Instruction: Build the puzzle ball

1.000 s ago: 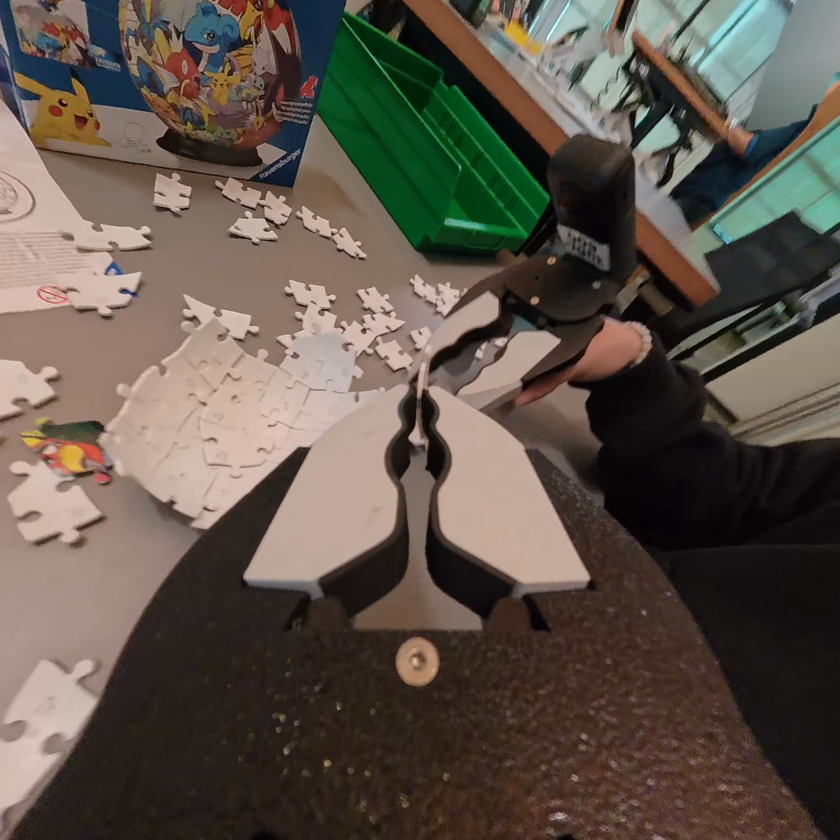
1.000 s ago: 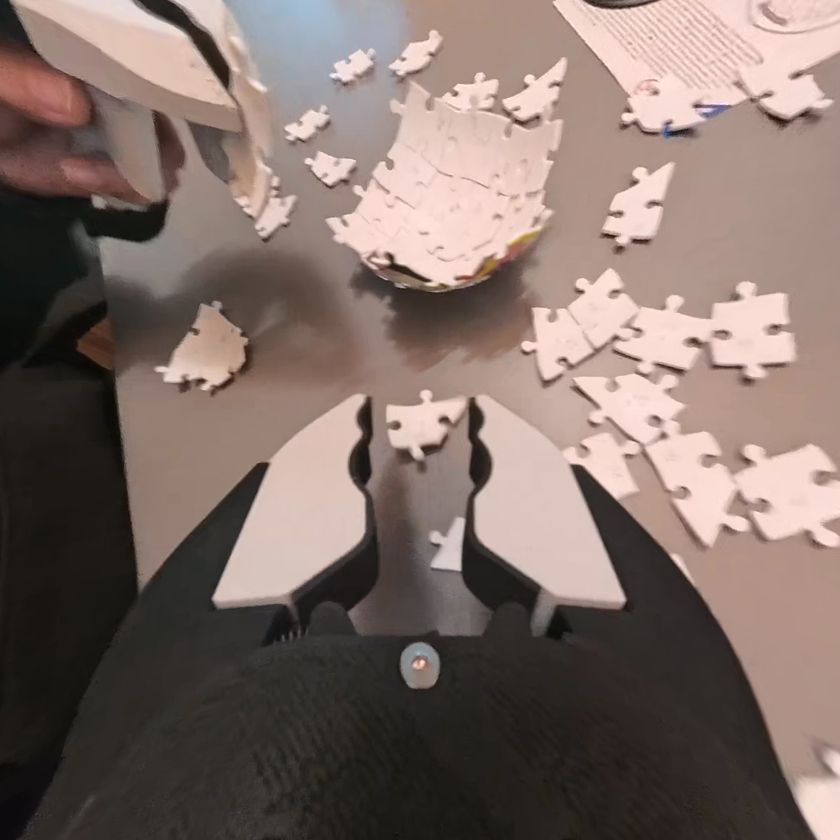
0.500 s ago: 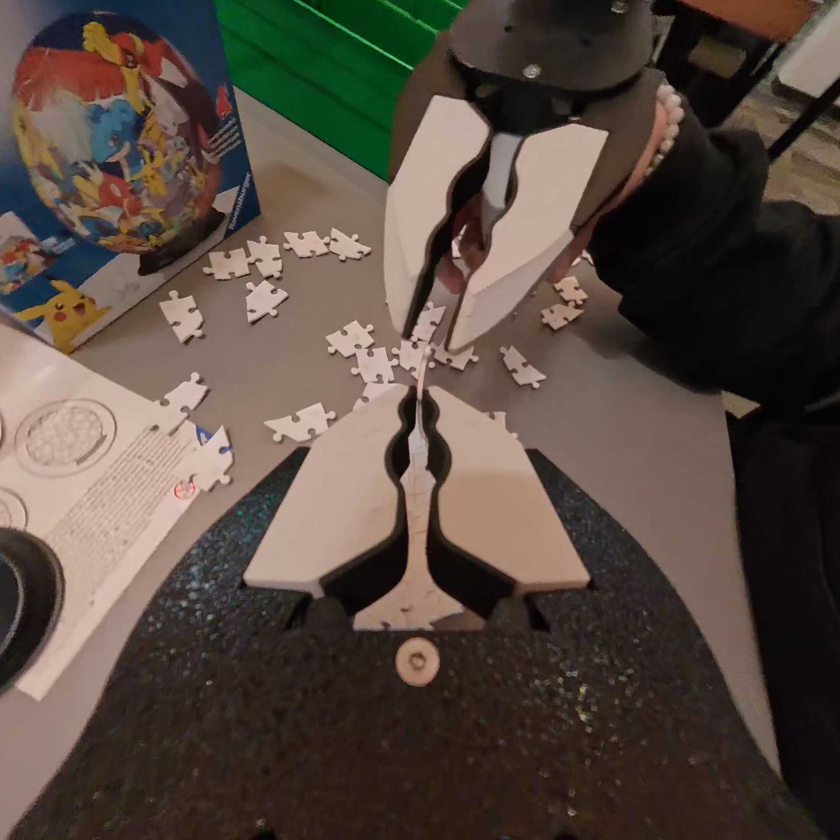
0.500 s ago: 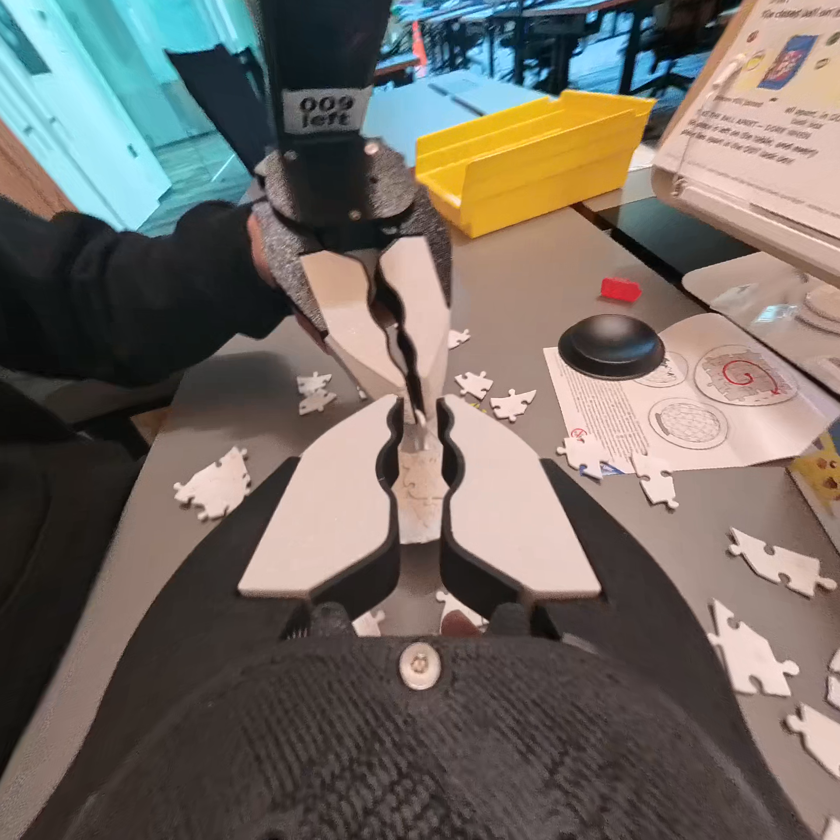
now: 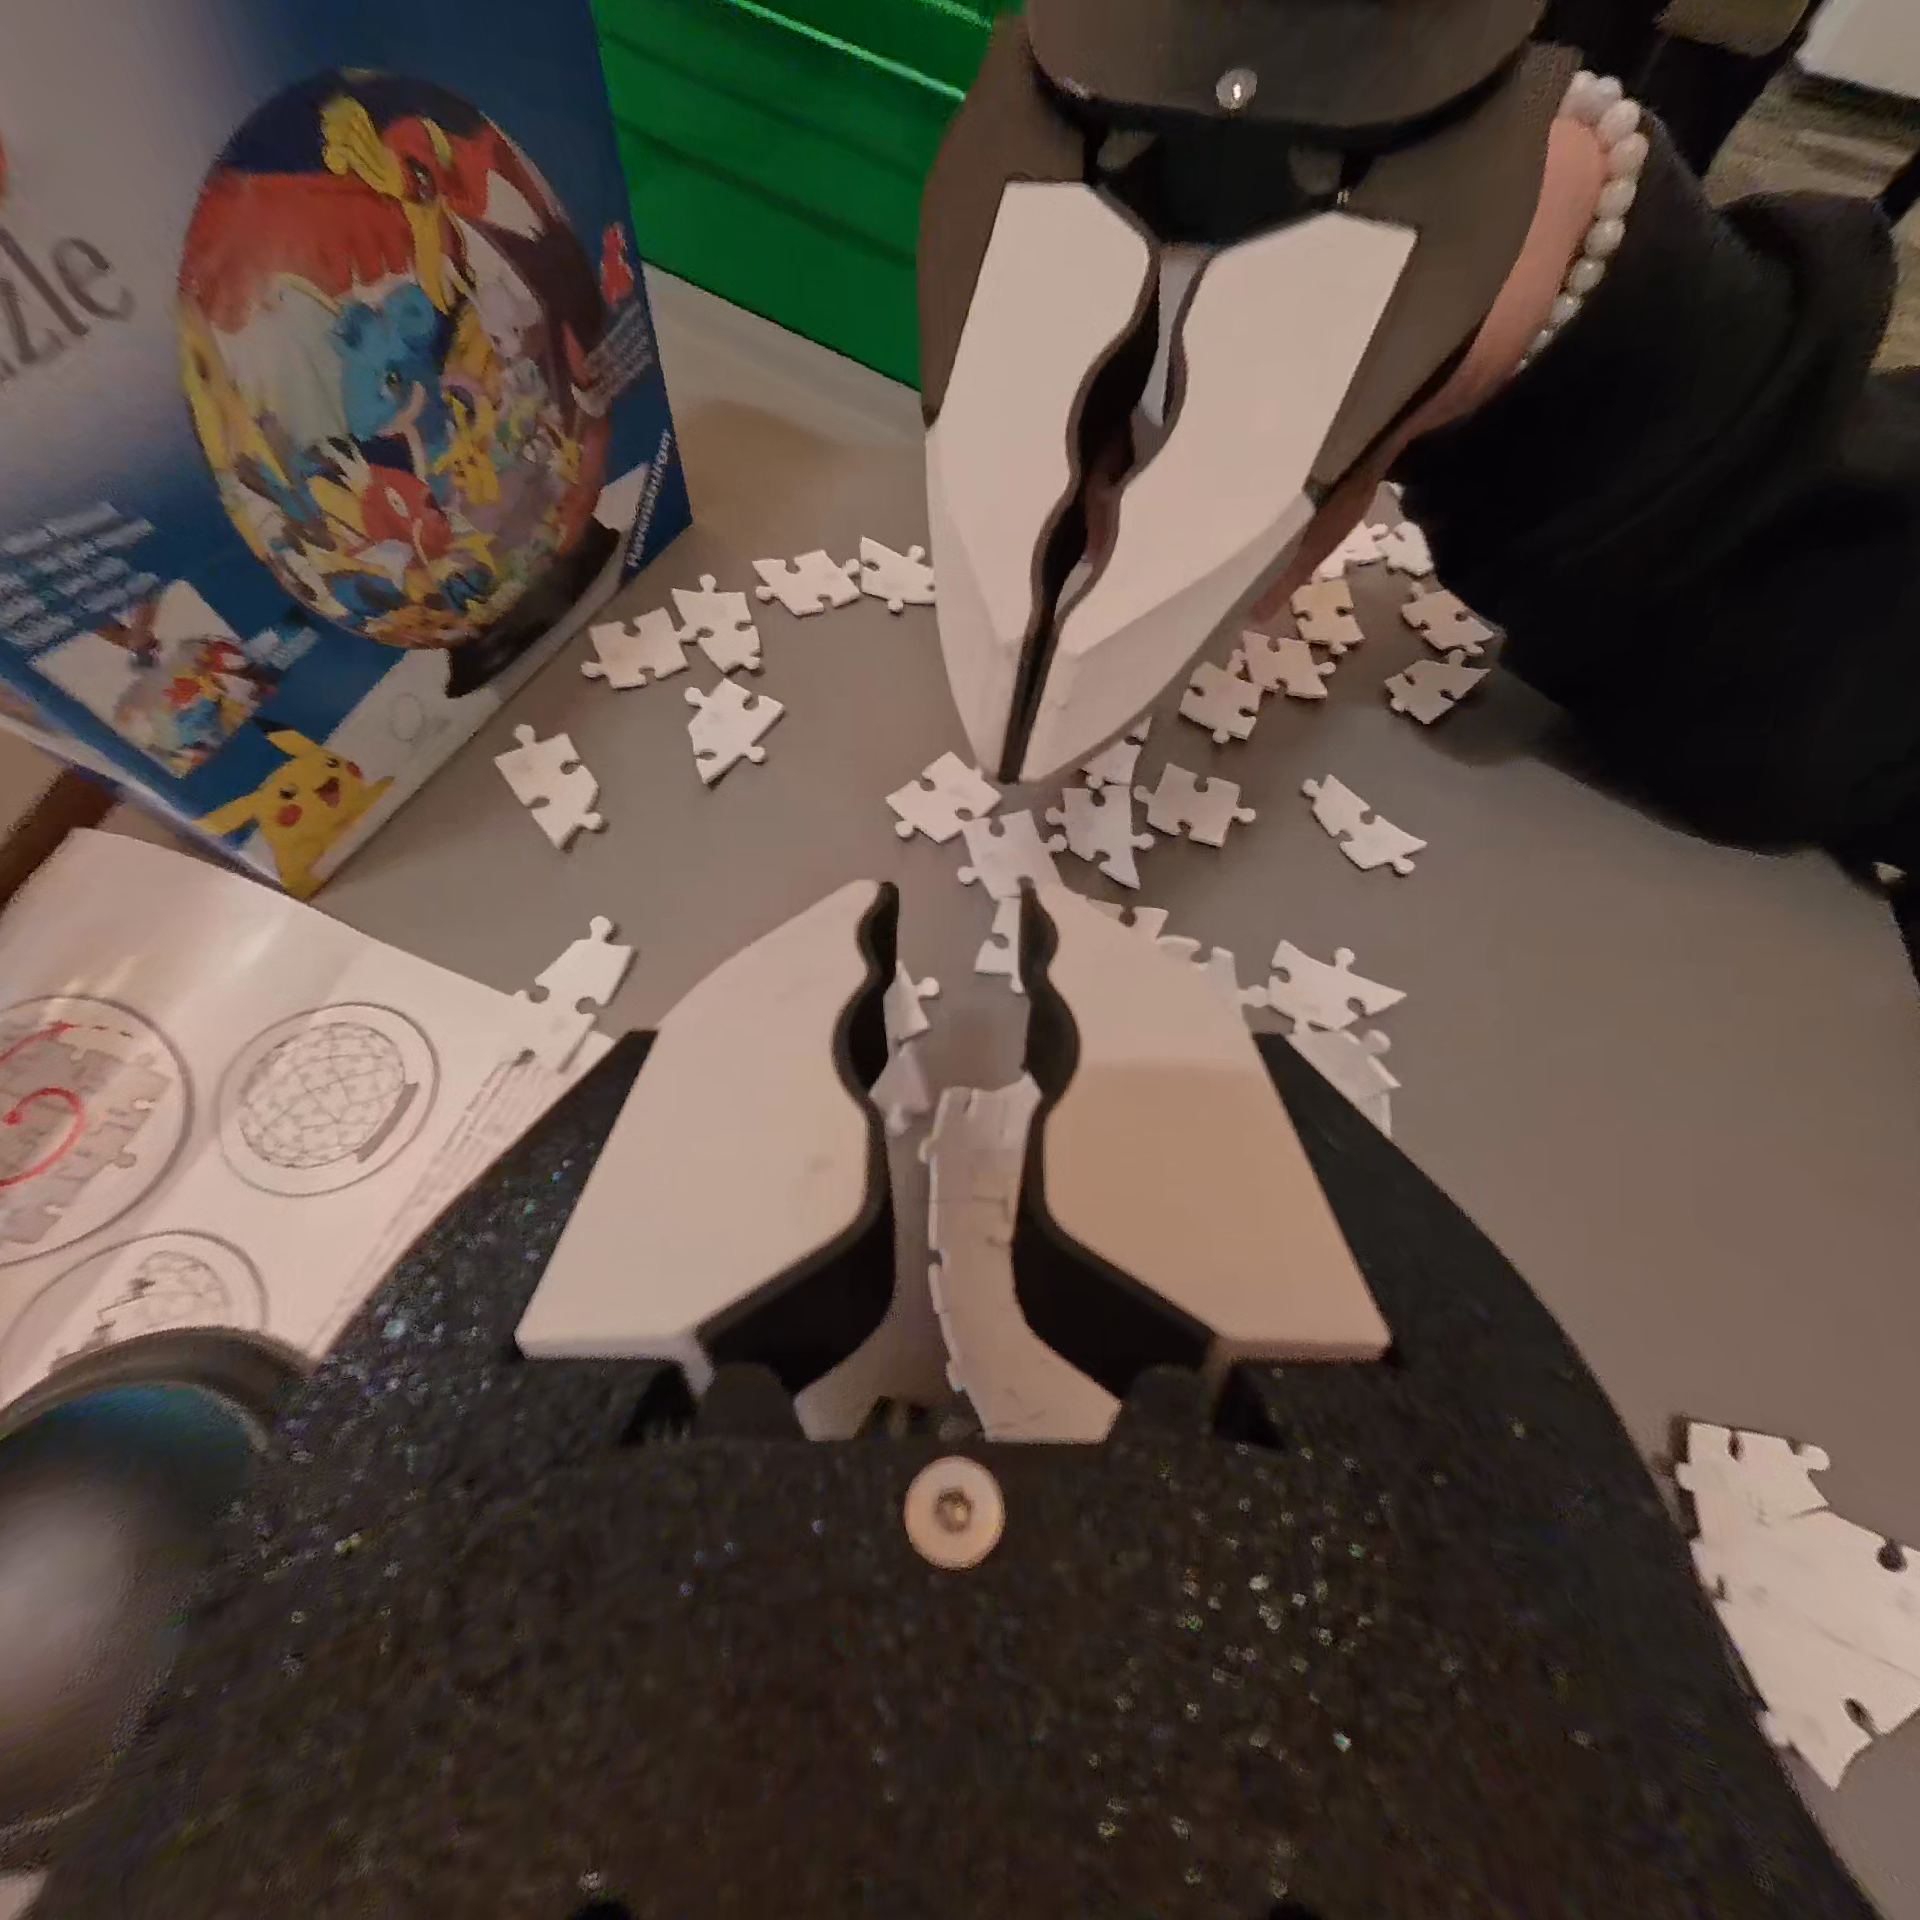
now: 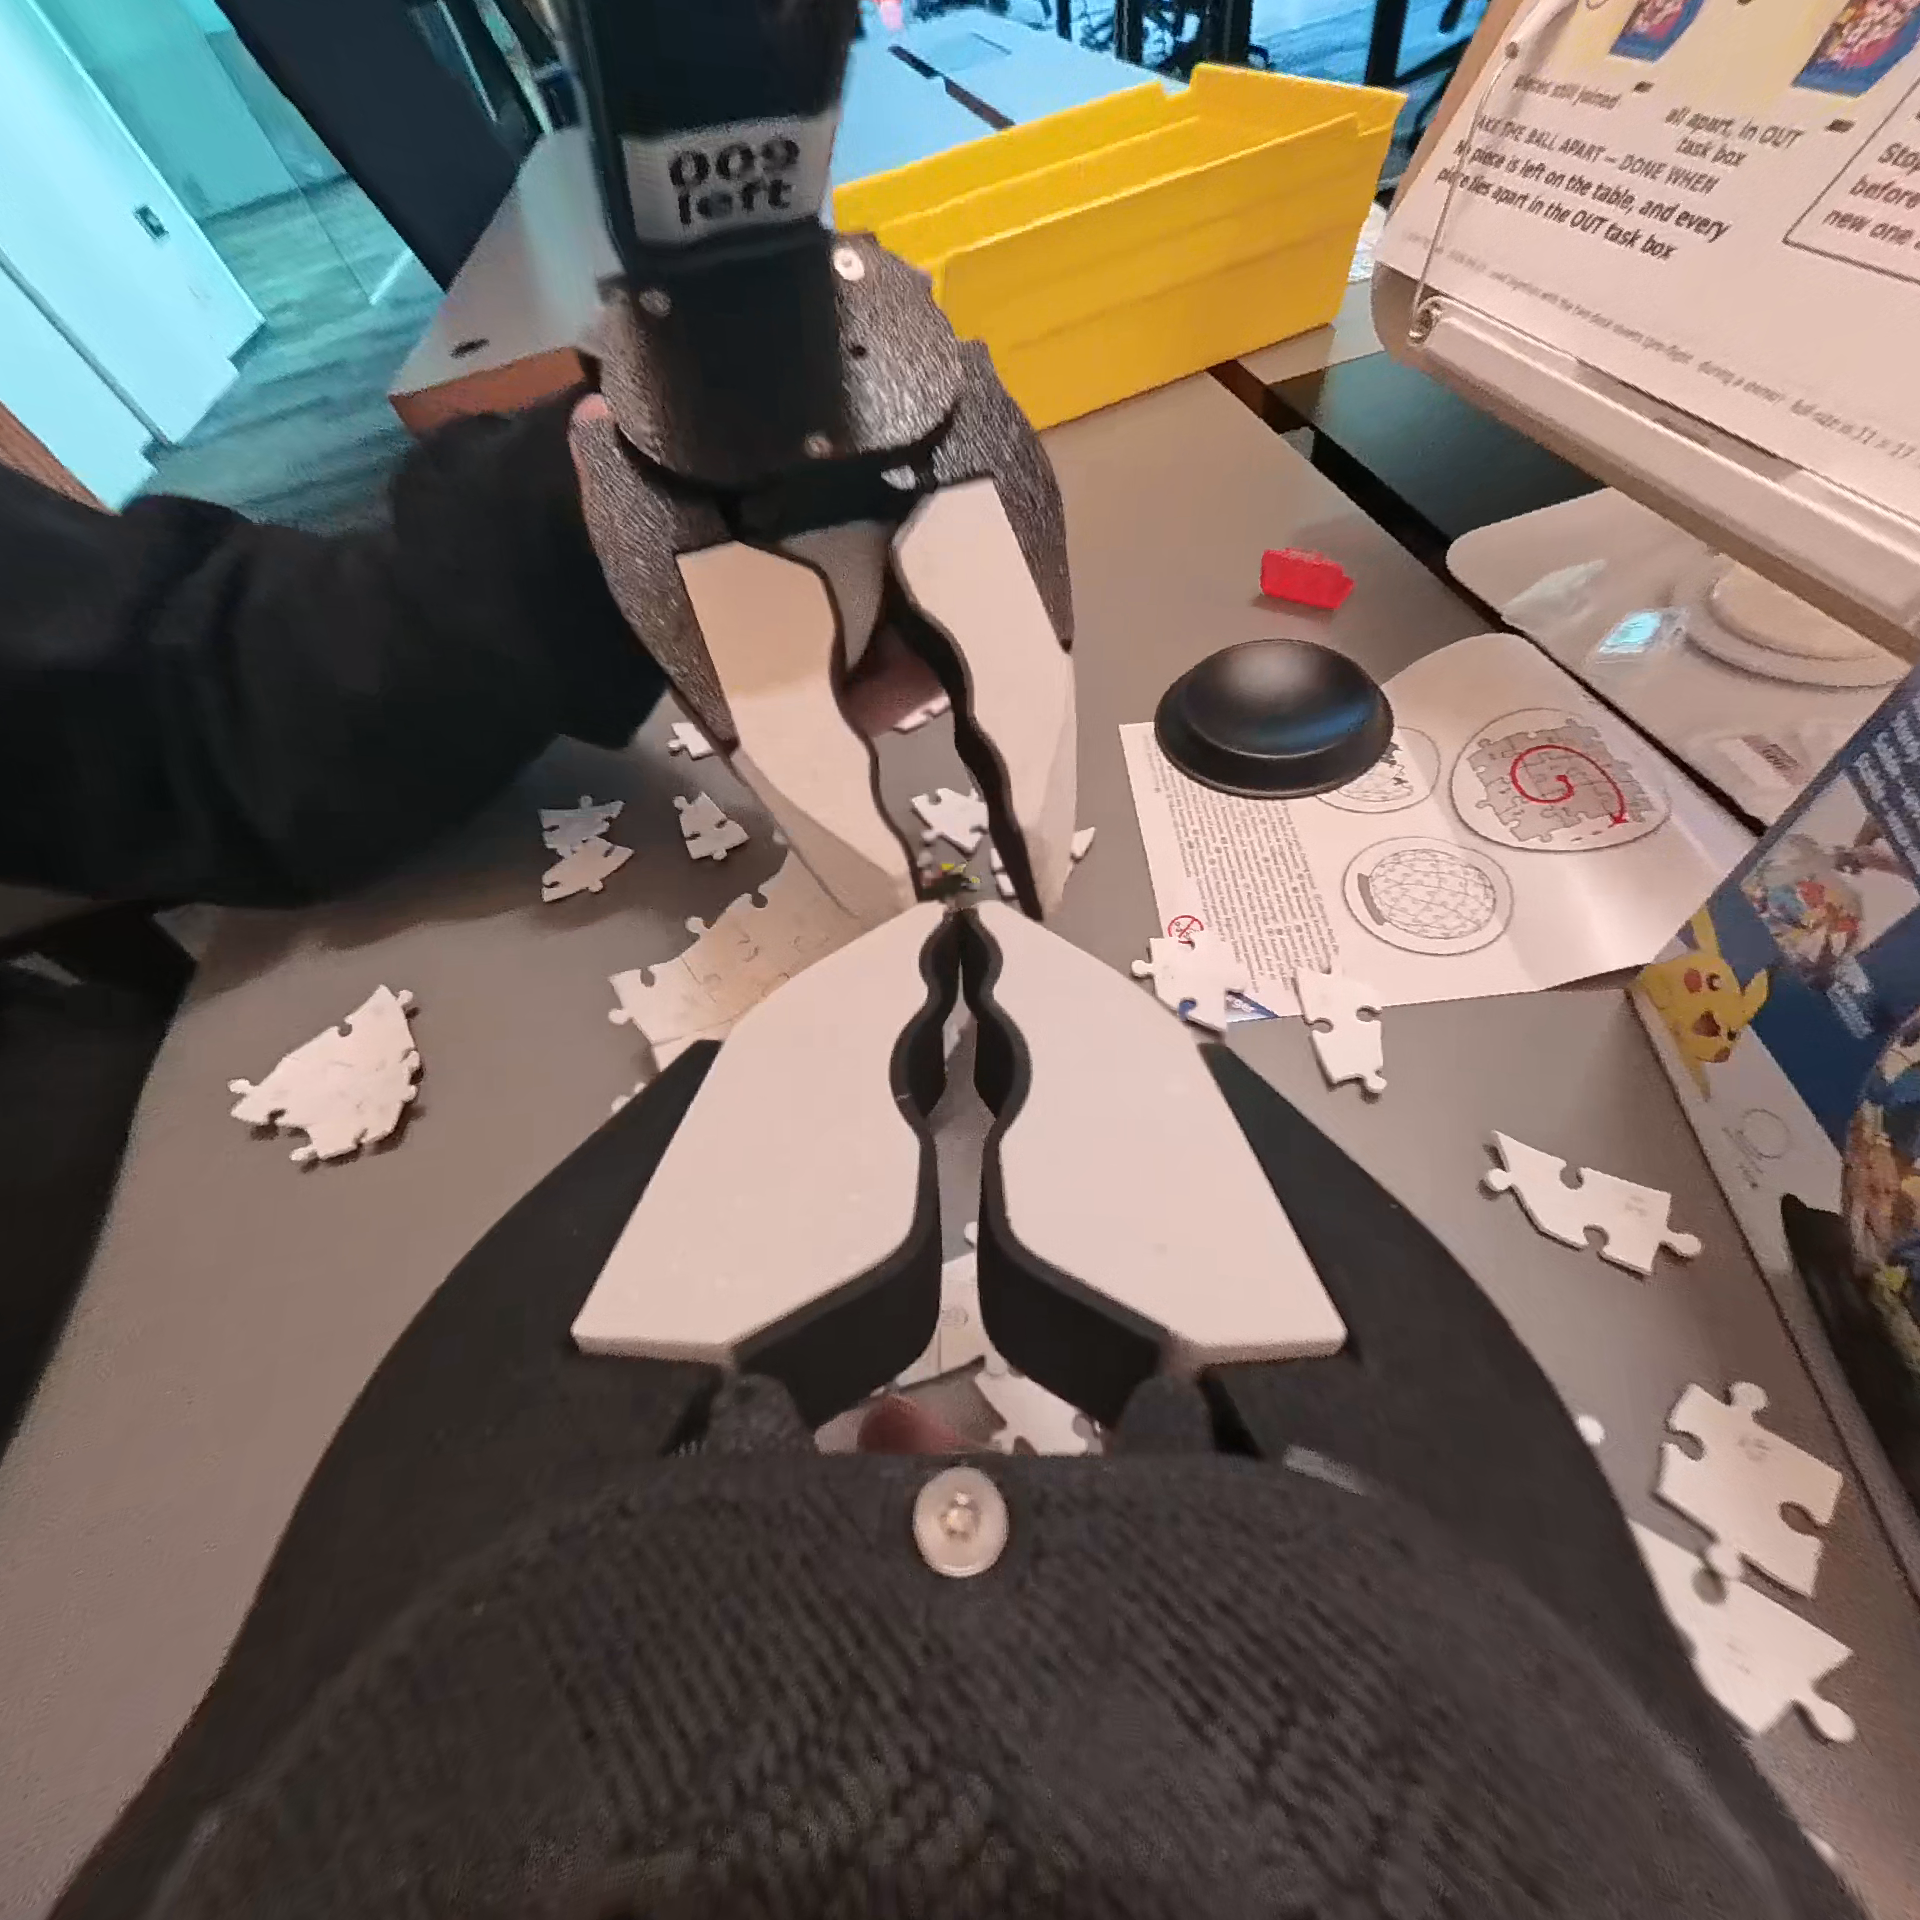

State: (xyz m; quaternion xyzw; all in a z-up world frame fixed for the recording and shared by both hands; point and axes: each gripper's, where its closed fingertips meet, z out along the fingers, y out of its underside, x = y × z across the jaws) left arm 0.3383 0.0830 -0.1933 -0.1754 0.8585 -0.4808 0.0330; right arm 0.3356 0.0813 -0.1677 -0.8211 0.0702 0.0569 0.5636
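White puzzle piece [image 6: 954, 902] edge-on, upright, pinched in right hand-held gripper [image 6: 961, 914].

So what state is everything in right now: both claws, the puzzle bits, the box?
Left claw: open, empty.
Right claw: shut on a puzzle piece.
Loose pieces: scattered, blank side up.
Joined chunk: assembled, lying on the table.
Puzzle box: standing upright.

Left gripper [image 5: 961, 894] fingers parted; right gripper [image 6: 961, 914] fingers closed.

White puzzle pieces [image 5: 1195, 805] scattered face-down, grey table [image 5: 1558, 1039]
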